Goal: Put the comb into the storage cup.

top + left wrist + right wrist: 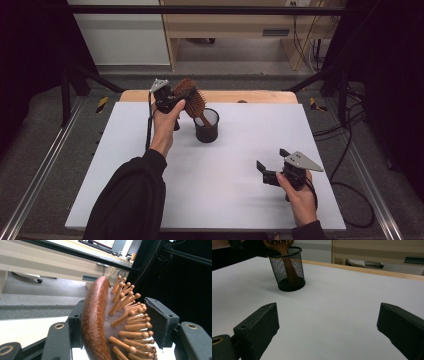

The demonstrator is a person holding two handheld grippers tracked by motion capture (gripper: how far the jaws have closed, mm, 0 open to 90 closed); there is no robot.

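A brown wooden hairbrush (192, 97) with peg bristles stands tilted, its handle (288, 267) down inside a black mesh cup (206, 131) at the back middle of the white table top (225, 185). My left gripper (182, 97) is shut on the brush head. In the left gripper view the brush (95, 322) sits between the jaws, its back against one pad and its bristle tips at the other. My right gripper (271, 158) is open with nothing in it, low over the table at the front right. It faces the mesh cup (275, 267) from a distance.
The white top lies on a wooden table whose far edge (250, 96) shows behind the cup. Metal rails (45, 170) run along both sides on the floor. Cables (350, 150) trail at the right. A wooden bench (235, 30) stands beyond.
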